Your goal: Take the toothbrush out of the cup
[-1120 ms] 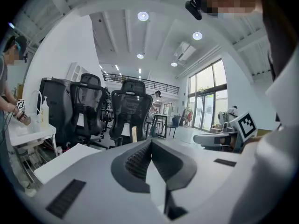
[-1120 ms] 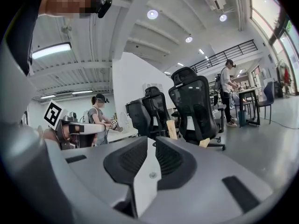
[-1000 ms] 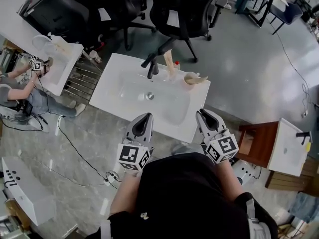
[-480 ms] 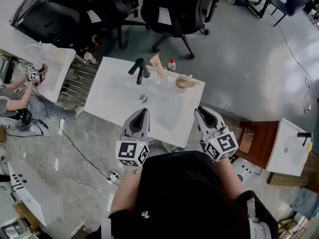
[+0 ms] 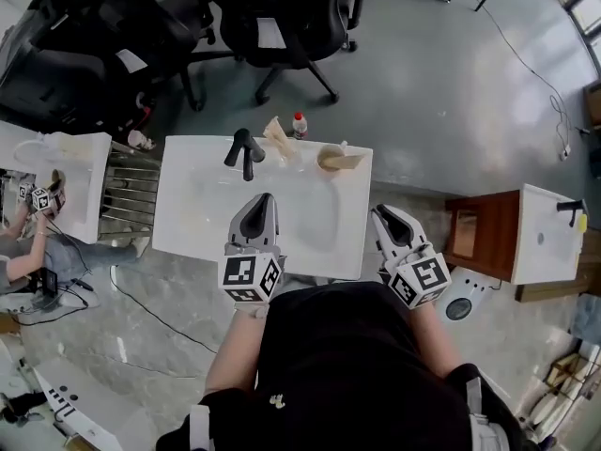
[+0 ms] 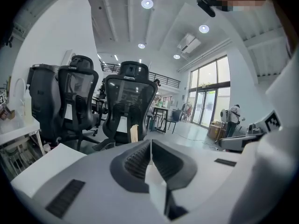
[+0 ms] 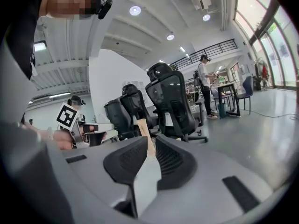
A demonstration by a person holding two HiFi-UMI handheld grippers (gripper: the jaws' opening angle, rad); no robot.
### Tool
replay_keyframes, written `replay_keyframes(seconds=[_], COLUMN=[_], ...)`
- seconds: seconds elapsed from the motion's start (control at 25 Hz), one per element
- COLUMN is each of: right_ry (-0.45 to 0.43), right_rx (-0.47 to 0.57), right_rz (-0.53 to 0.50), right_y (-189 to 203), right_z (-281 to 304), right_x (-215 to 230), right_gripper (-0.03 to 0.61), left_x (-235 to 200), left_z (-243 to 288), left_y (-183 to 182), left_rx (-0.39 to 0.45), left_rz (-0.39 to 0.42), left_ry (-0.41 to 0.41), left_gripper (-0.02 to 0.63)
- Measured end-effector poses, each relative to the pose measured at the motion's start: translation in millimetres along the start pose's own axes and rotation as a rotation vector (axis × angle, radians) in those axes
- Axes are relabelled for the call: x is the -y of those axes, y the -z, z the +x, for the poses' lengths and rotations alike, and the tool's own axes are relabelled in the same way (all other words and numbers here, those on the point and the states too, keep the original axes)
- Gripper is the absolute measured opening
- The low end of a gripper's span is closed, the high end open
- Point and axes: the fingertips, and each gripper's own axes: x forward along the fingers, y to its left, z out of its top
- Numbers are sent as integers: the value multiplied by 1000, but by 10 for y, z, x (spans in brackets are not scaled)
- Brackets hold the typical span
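A tan toothbrush (image 5: 274, 130) stands tilted in a clear cup (image 5: 285, 148) at the back of the white sink (image 5: 188, 219), right of the black faucet (image 5: 244, 148). It also shows as a tan stick beyond the jaws in the left gripper view (image 6: 134, 133) and the right gripper view (image 7: 143, 127). My left gripper (image 5: 262, 198) (image 6: 150, 141) hangs over the basin's front half, shut and empty, well short of the cup. My right gripper (image 5: 383, 212) (image 7: 152, 141) is beside the sink's front right corner, its jaws together with nothing between them.
A red-capped bottle (image 5: 299, 123) and a tan bowl (image 5: 334, 159) stand on the sink's back rim. Black office chairs (image 5: 272, 17) crowd behind it. Another sink (image 5: 56, 172) with a person stands at left, a wooden stand (image 5: 479, 233) and a white sink (image 5: 540, 247) at right.
My left gripper has moved forward from the sink's front edge to over the basin. The right gripper has shifted a little. Both stay shut, and the sink has come nearer in view.
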Motion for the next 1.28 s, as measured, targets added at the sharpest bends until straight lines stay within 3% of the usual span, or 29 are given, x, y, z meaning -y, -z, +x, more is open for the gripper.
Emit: replay_keyframes(seconds=[0.4, 0.64, 0.76, 0.84, 1.28], right_ry=[264, 402, 457, 492, 607], right_rx=[2, 3, -2, -8, -34], right_rz=[40, 66, 77, 89, 121], right_y=[82, 168, 214, 250, 345], right_z=[-240, -419, -503, -569, -800], right_x=[-23, -33, -39, -24, -21], right_gripper=[69, 69, 69, 69, 69], left_x=[-347, -450, -510, -538, -591], left_z=[629, 954, 1111, 1207, 1612], left_y=[32, 86, 174, 230, 384], left_rx=[-54, -73, -107, -125, -176], left_rz=[-17, 8, 22, 27, 65], left_ry=[138, 156, 137, 126, 129], left_gripper=[26, 34, 110, 126, 137])
